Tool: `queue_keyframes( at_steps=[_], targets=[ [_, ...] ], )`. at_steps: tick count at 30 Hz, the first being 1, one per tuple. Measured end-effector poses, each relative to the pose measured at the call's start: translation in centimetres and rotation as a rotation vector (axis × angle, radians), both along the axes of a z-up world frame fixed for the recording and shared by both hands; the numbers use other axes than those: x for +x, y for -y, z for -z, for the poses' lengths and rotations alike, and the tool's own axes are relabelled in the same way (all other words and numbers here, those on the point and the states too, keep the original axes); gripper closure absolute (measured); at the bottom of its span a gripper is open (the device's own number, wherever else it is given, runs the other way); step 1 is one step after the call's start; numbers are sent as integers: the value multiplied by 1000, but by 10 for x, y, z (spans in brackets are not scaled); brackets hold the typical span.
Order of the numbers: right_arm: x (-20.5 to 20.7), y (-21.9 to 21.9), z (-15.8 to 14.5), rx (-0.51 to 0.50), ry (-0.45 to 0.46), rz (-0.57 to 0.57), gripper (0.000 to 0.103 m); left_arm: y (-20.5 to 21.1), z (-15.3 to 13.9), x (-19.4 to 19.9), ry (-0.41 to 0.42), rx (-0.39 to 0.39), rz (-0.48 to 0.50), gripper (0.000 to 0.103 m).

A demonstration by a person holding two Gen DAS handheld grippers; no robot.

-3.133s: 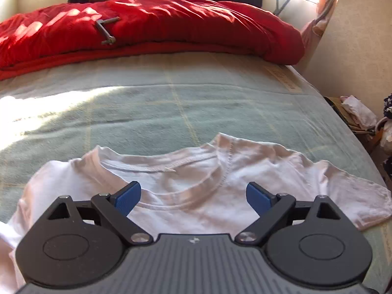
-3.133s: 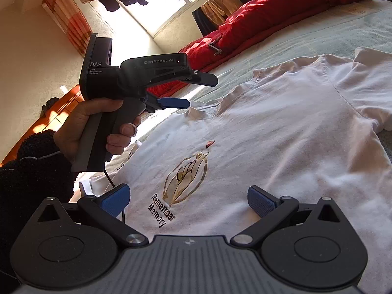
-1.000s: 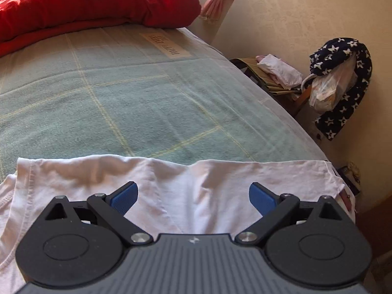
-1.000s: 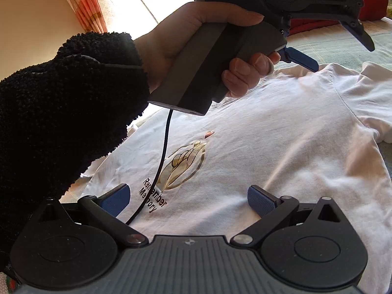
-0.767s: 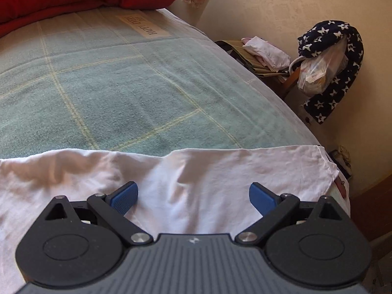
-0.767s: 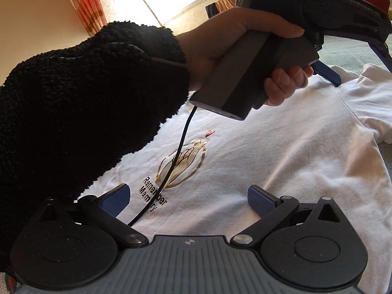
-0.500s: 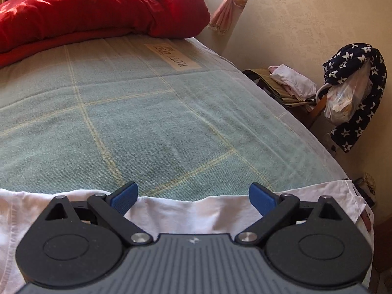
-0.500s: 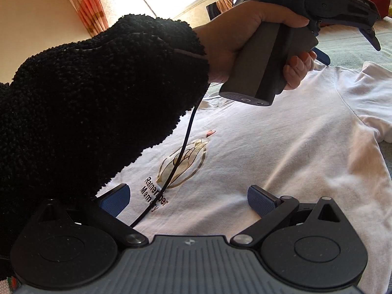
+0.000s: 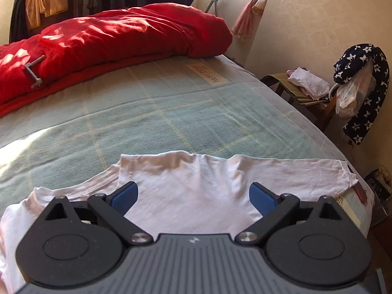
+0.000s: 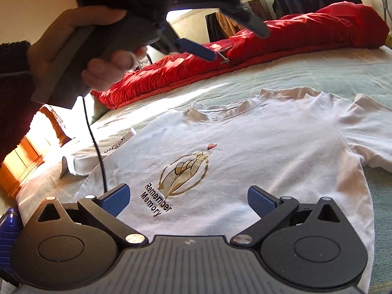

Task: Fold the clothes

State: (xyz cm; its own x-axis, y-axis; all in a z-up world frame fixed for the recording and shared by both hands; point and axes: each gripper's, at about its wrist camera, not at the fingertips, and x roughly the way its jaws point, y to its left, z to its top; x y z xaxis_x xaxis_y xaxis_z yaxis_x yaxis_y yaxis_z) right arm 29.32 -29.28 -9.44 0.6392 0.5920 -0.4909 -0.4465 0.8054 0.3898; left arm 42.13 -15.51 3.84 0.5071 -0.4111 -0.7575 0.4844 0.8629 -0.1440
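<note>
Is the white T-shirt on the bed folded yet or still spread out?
Spread out. The white T-shirt lies flat, print up, on the bed, collar and a sleeve showing, no fold across the body.

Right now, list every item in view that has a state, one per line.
white T-shirt: spread flat on the bed, print side up, not yet folded.
left gripper: open, over the shirt's sleeve, holding nothing.
right gripper: open, holding nothing.
red duvet: bunched up at the far end.
star-patterned garment: hanging beside the bed.
</note>
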Motion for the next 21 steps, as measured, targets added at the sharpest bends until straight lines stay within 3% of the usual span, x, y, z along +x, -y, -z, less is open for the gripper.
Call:
queue_keyframes(
  at_steps=[4,8,14,18,21],
  targets=[
    [-14,0,-10,-97,67,59,0,-52,-6,-45,-12,72,-63,5],
    [-7,-4,3,-218,18,105,0,-92,23,-85,-19,85,-124,5],
    [6,-12,22,-317,-43,117,0,-109,84,-142,-15,124,-148,5],
    [6,-29,26,-444,-28,103,0,-109,106,-181,19,127,-159,5],
    [8,-32,26,-455,-27,104,0,-109,120,-215,48,179,-180,5]
  ],
)
